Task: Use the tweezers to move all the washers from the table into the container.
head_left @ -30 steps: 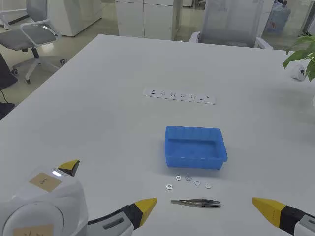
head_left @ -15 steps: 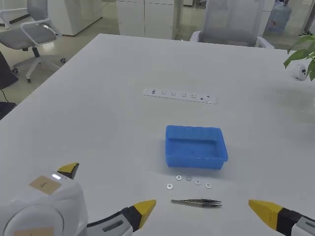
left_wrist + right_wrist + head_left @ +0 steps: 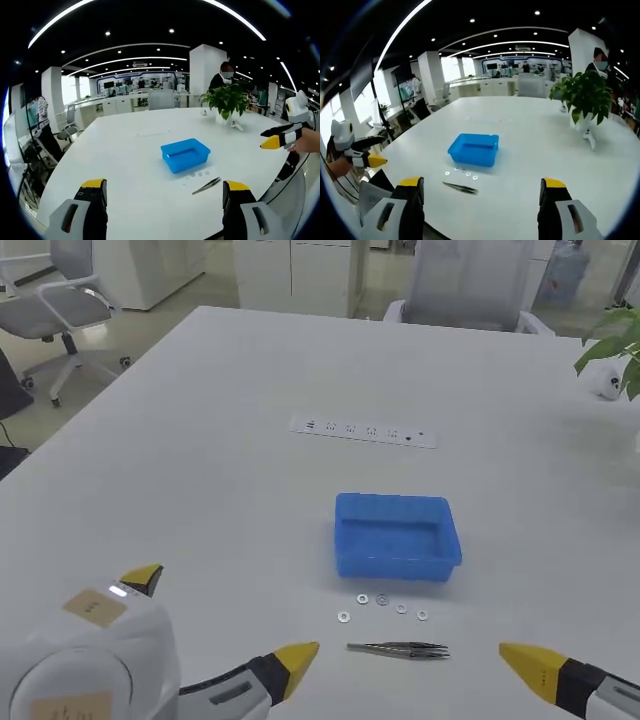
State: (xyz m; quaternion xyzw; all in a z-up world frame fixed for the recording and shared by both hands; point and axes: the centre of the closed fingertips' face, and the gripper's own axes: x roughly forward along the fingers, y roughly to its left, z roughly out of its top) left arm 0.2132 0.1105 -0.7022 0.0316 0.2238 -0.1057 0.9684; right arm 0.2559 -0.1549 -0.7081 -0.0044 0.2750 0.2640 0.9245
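Near the tweezers (image 3: 398, 648), left gripper (image 3: 164, 186), right gripper (image 3: 481, 182), fingers (image 3: 94, 187) wide apart, empty

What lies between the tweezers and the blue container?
Five small washers lie there in a loose row, touching neither the tweezers nor the container; the head view shows it.

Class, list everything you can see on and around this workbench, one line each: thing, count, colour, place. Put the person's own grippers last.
table: one, white, fills the foreground
container: one, blue, on the table near its middle
tweezers: one, dark metal, flat on the table, nearer the person than the container
washers: five, silver, on the table between container and tweezers
power strip: one, white, on the table beyond the container
office chairs: two, grey, off the table's left and far sides
plant: one, green, at the table's right side
left gripper: one, yellow-tipped, open, near edge, left
right gripper: one, yellow-tipped, open, near edge, right
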